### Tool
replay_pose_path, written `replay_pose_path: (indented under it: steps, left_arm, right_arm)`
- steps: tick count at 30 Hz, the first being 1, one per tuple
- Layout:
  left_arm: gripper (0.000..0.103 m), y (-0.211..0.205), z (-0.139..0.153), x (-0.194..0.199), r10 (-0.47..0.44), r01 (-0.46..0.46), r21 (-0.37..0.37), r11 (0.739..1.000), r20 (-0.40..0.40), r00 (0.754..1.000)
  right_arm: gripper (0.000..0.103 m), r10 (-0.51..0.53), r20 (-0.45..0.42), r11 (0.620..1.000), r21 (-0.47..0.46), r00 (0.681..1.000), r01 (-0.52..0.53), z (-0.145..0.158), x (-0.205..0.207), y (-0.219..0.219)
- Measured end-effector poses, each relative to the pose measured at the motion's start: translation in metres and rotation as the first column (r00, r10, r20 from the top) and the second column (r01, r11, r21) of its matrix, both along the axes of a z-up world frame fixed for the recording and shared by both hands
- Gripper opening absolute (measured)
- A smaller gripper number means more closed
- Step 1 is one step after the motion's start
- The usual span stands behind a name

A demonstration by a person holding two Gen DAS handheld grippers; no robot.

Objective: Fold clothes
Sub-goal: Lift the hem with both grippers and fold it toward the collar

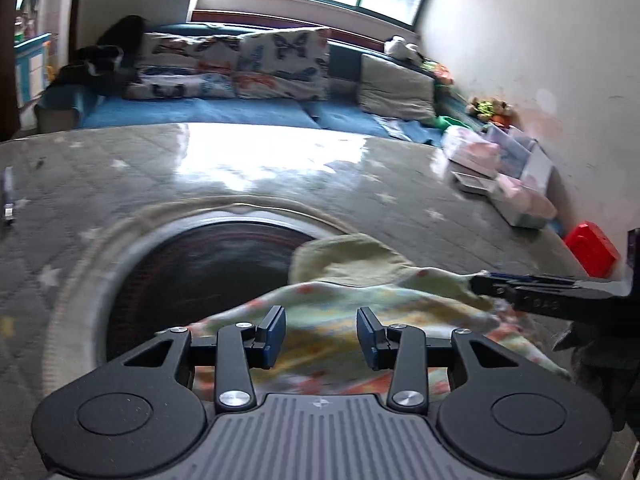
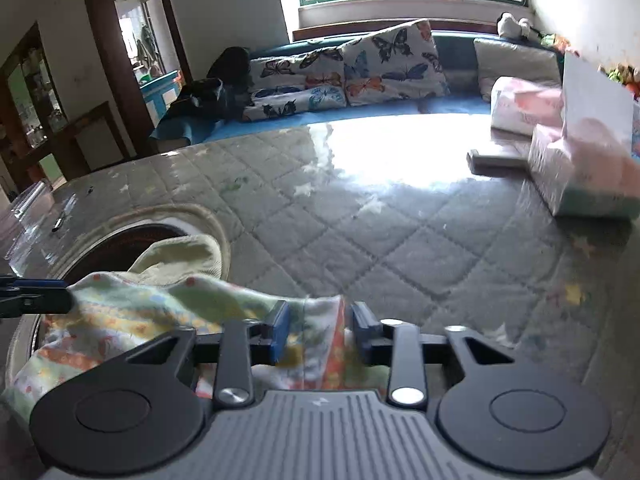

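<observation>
Garment: a pale green patterned cloth (image 1: 360, 304) with orange spots lies bunched on the quilted grey table cover (image 2: 360, 216), partly over a round dark opening (image 1: 200, 268).
Left gripper (image 1: 321, 338): jaws apart above the cloth, nothing pressed between them.
Right gripper (image 2: 318, 334): clenched on a fold of the cloth's edge.
Backdrop: butterfly cushions (image 2: 384, 64) on a blue sofa.

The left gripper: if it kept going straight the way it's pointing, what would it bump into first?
Most likely the patterned cloth, which lies right ahead of the open left gripper. Depth is hard to judge through this lens.
</observation>
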State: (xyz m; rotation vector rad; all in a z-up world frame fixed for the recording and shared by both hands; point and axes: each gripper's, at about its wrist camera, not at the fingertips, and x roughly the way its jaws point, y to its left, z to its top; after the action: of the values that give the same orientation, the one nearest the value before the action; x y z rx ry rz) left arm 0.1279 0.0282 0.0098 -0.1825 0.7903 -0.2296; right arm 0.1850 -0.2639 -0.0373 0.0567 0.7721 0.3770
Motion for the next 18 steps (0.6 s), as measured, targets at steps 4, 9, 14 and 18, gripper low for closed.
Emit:
replay_pose_path:
  steps: [4, 9, 14, 18]
  left_arm:
    - [0.042, -0.015, -0.007, 0.006, -0.026, 0.026, 0.009, 1.0, -0.011, 1.0]
    - [0.042, -0.019, -0.02, 0.013, -0.023, 0.024, 0.032, 0.999, -0.036, 0.999]
    - [0.043, -0.013, -0.016, 0.01, -0.008, 0.009, 0.034, 0.999, -0.029, 1.0]
    - [0.041, -0.011, -0.008, 0.012, -0.004, 0.005, 0.013, 1.0, -0.003, 1.0]
  right_arm:
    - [0.006, -0.014, 0.064, 1.0, -0.009, 0.998, 0.014, 0.01, -0.011, 0.0]
    - [0.008, -0.038, 0.057, 0.998, -0.038, 0.998, 0.04, 0.005, -0.01, -0.001]
    - [0.024, -0.046, 0.059, 0.998, -0.037, 0.997, 0.049, 0.009, -0.011, -0.002]
    - [0.024, 0.023, 0.072, 1.0, -0.013, 0.997, -0.022, 0.02, -0.016, 0.015]
